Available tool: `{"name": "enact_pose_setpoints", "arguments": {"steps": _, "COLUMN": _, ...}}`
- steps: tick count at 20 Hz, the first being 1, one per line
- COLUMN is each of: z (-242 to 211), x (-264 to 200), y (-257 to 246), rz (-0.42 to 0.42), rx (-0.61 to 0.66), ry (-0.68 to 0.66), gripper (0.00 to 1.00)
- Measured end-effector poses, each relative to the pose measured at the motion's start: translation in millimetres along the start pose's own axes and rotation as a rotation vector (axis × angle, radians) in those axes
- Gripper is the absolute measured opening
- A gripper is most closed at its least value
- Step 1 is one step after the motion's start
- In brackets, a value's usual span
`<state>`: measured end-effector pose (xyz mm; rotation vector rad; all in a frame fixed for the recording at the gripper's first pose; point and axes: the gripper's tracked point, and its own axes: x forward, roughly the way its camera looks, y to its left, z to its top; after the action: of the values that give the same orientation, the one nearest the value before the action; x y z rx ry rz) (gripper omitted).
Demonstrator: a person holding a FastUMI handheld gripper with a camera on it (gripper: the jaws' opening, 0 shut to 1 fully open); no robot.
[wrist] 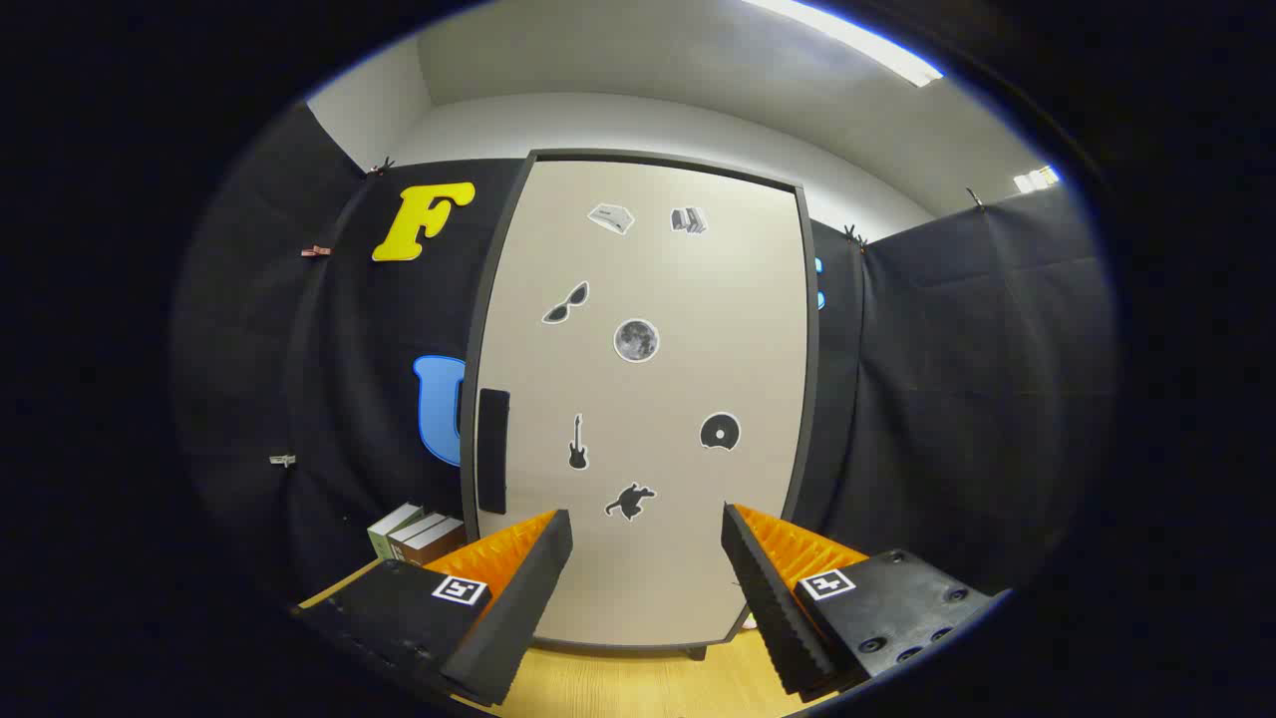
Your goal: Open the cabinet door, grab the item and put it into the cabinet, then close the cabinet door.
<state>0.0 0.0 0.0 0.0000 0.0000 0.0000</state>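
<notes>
We see our gripper (646, 543) spread wide, empty, before the shut beige cabinet door (698, 299) with stickers and dark handle (492, 450).

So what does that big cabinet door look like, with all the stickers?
The cabinet door is tall, pale beige and smooth, with a dark grey frame. It is shut and stands upright on the wooden table, straight ahead of the open gripper, whose fingers touch nothing. A dark upright handle sits on the side nearest the books. Stickers dot it: sunglasses, a moon, a guitar, a disc, a cat-like animal, and two at the top.
</notes>
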Motion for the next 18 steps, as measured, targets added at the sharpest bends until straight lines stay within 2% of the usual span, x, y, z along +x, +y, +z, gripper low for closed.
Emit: {"name": "enact_pose_setpoints", "arguments": {"steps": 18, "z": 12.1, "x": -6.5, "y": -1.5, "rz": -0.015, "rx": 0.004, "ry": -0.026, "gripper": 0.97}}
